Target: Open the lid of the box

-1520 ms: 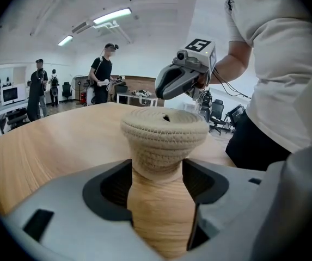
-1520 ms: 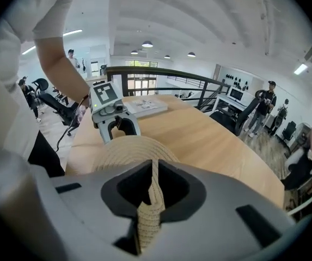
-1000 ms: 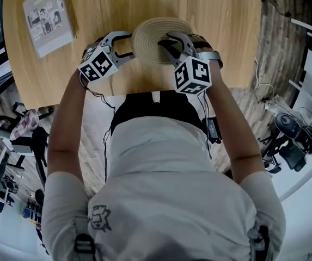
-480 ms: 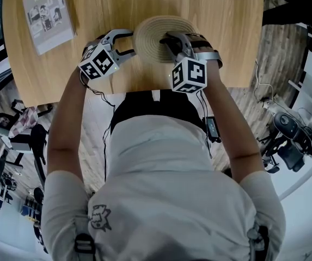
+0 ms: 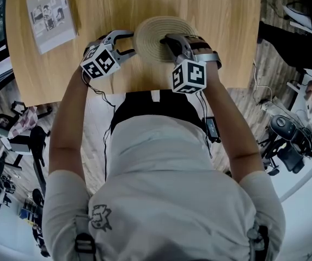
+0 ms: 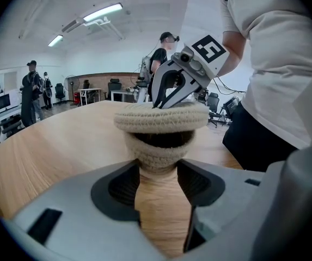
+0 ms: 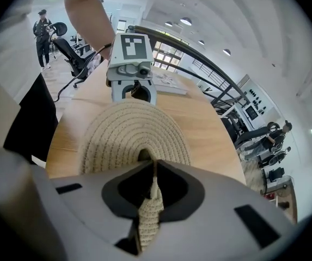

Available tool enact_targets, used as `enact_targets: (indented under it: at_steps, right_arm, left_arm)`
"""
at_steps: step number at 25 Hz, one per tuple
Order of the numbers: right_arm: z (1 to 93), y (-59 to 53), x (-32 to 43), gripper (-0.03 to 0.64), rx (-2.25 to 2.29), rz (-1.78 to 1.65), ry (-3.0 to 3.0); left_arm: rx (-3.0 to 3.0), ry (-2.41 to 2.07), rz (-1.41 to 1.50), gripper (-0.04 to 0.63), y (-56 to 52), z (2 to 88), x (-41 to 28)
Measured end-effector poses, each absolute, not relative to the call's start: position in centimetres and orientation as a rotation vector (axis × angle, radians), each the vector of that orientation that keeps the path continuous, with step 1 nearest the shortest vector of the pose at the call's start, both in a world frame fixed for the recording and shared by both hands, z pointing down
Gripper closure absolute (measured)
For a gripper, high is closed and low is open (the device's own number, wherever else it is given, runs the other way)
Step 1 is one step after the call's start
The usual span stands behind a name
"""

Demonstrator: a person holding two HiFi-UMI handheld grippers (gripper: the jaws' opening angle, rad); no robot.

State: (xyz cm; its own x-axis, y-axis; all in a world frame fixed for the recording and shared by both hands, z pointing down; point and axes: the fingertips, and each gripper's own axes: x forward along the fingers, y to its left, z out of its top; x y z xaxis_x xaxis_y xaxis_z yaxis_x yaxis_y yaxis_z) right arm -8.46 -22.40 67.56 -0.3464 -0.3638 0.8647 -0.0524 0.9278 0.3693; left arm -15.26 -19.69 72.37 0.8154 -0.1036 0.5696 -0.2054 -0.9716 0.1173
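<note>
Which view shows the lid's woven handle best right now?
The right gripper view: the handle stands between the right gripper's jaws, which have just been closing on it. In the head view that gripper covers it; the left gripper view shows only the lid edge-on.

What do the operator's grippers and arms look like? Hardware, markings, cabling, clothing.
The left gripper and right gripper are light grey plastic with curved jaws and black ribbed pads. Each carries a white cube with black square markers. Thin black cables trail from both. The person wears a pale grey short-sleeved T-shirt and black trousers; forearms are bare.
</note>
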Motion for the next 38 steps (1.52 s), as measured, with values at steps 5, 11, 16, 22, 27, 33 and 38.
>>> enact_targets:
  at_steps: [5, 11, 16, 22, 27, 33, 38]
  right_arm:
    - [66.0, -22.8, -8.3, 0.592, 0.345, -0.33, -1.92]
    - [63.1, -23.3, -8.0, 0.6, 0.424, -0.34, -1.952]
    - [60.5, -23.0, -8.0, 0.6, 0.48, -0.335, -1.984]
    - [58.8, -22.8, -8.0, 0.6, 0.521, -0.329, -2.009]
    - [56.5, -23.4, -7.8, 0.6, 0.567, -0.324, -2.038]
    - [54.8, -24.7, -7.5, 0.6, 0.65, -0.253, -2.096]
    - [53.1, -25.2, -7.3, 0.6, 0.733, -0.202, -2.155]
  left_arm:
    - [2.818, -0.266, 0.887, 0.377, -19.7, 72.8, -15.5]
    - [2.803, -0.3, 0.912, 0.379, -19.9, 73.1, -15.7]
    - [2.749, -0.322, 0.933, 0.377, -19.5, 73.7, -15.8]
    - [2.684, -0.391, 0.906, 0.376, -19.6, 73.6, -17.2]
    - [2.68, -0.463, 0.872, 0.376, -19.8, 71.1, -18.3]
    - [2.672, -0.581, 0.748, 0.376, -20.5, 67.5, -18.9]
    - [2.628, -0.679, 0.553, 0.376, -21.1, 63.7, -18.5]
